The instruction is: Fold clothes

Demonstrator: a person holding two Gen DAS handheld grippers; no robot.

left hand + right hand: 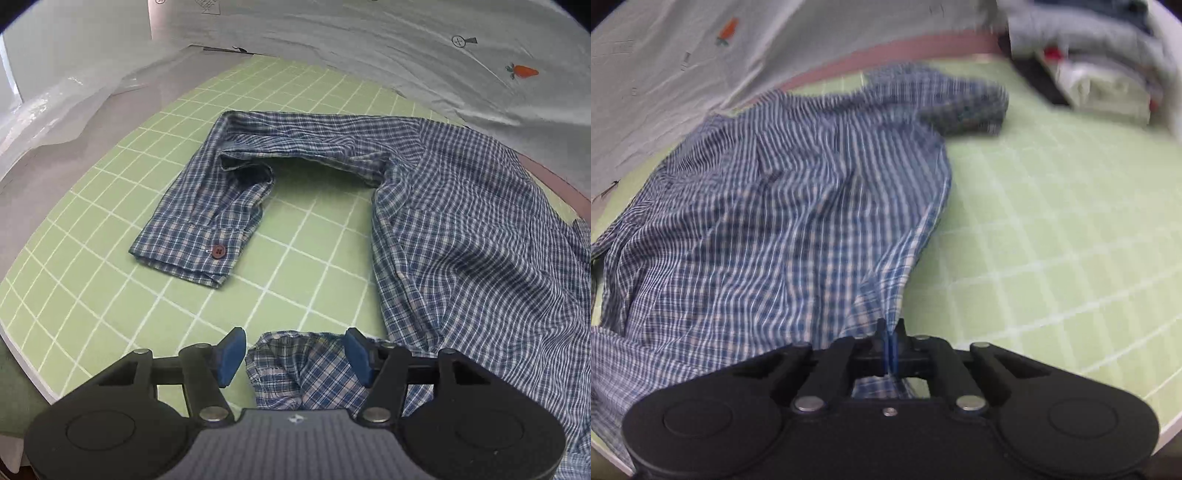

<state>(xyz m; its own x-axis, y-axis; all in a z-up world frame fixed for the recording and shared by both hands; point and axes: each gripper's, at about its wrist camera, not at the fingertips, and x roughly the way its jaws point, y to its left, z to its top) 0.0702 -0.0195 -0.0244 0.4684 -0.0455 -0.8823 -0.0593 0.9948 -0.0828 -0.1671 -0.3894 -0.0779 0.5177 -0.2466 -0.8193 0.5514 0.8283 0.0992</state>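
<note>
A green gridded mat (pixel 110 229) covers the tabletop (pixel 22 354), whose pale rim shows at the near edge. Behind it hangs a wrinkled pale sheet (pixel 369 48) printed with a small carrot (pixel 522 71). Clear plastic (pixel 48 110) lies crumpled far left. A blurred stack of folded laundry (pixel 1100 66) sits far right.

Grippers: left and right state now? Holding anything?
Left gripper: open, plaid shirt hem lying between the pads, not pinched.
Right gripper: closed on the shirt's edge.
</note>
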